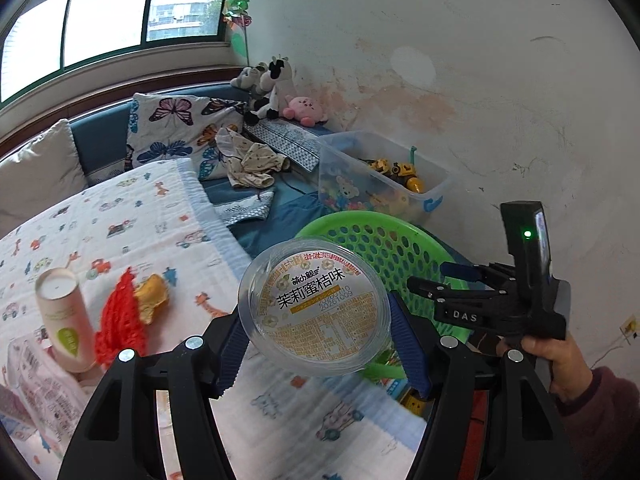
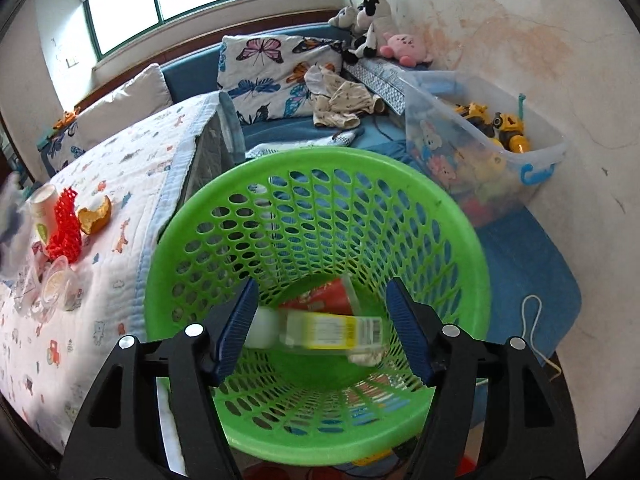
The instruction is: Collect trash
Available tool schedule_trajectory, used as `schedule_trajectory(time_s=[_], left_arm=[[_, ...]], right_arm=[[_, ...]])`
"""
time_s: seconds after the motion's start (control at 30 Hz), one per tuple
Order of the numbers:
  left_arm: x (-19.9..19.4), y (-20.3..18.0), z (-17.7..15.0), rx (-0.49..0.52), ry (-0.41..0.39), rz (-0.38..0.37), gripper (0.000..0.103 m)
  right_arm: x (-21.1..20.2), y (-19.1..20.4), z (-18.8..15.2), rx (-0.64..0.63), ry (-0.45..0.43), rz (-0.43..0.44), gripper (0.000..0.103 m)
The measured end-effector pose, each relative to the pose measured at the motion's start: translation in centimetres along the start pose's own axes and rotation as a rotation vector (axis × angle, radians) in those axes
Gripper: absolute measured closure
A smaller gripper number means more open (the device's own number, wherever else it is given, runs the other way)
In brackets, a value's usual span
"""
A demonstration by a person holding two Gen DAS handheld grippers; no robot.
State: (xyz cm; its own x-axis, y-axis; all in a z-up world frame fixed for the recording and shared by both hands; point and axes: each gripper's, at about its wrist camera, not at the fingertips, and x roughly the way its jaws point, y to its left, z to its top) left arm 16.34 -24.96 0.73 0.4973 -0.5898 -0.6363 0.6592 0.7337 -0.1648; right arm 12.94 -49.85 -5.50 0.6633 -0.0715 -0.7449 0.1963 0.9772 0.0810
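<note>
Left gripper (image 1: pixel 316 322) clamped on clear round jelly cup (image 1: pixel 314 306), blue pads pressing both side walls, printed lid facing camera. Cup held in air at right edge of bed (image 1: pixel 120 220), just near side of green basket (image 1: pixel 400 248) rim.

Right gripper (image 2: pixel 320 328) directly above basket (image 2: pixel 192 264) mouth, fingers spread wide, nothing touching either pad. Blurred yellow-labelled wrapper or bottle (image 2: pixel 332 330) between the fingers, apart from both, probably mid-fall; too smeared to identify. Red packet (image 2: pixel 320 298) lying at basket bottom.

Basket wedged in gap between bed edge on left and clear toy bin (image 2: pixel 492 152) far right; blue mat (image 2: pixel 532 272) underneath on right. Left rim close against quilt edge, little side clearance there. Mouth unobstructed from above.

Remaining on quilt, left side: paper tube (image 1: pixel 62 312), red mesh netting (image 1: pixel 120 320), orange peel (image 1: pixel 154 296), all near each other. Plastic bag (image 1: pixel 36 392) at near-left corner. Two more clear cups (image 2: pixel 56 288) visible near left in right wrist view.
</note>
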Motion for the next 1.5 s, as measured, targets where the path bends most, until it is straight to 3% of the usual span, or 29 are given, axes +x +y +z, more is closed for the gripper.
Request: schedule_trajectory(time_s=[0.53, 0.67, 0.8, 1.17, 1.5], left_arm=[[7.7, -4.1, 0.2, 0.049, 0.137, -0.025, 0.039], [8.7, -4.6, 0.1, 0.06, 0.142, -0.015, 0.024], [8.9, -4.6, 0.0, 0.055, 0.141, -0.02, 0.023], [3.2, -0.8, -1.9, 0.01, 0.066, 0.081, 0.023], [-3.8, 4.6, -5.2, -0.037, -0.006, 0.272, 0.023]], right_arm=[[-5.0, -1.9, -1.5, 0.014, -0.085, -0.045, 0.033], [-5.8, -2.1, -1.8, 0.023, -0.097, -0.039, 0.033], [-6.1, -1.7, -2.2, 0.021, -0.099, -0.035, 0.033], [-6.8, 2.0, -2.7, -0.024, -0.103, 0.036, 0.033], [-6.7, 7.8, -2.4, -0.107, -0.106, 0.113, 0.032]])
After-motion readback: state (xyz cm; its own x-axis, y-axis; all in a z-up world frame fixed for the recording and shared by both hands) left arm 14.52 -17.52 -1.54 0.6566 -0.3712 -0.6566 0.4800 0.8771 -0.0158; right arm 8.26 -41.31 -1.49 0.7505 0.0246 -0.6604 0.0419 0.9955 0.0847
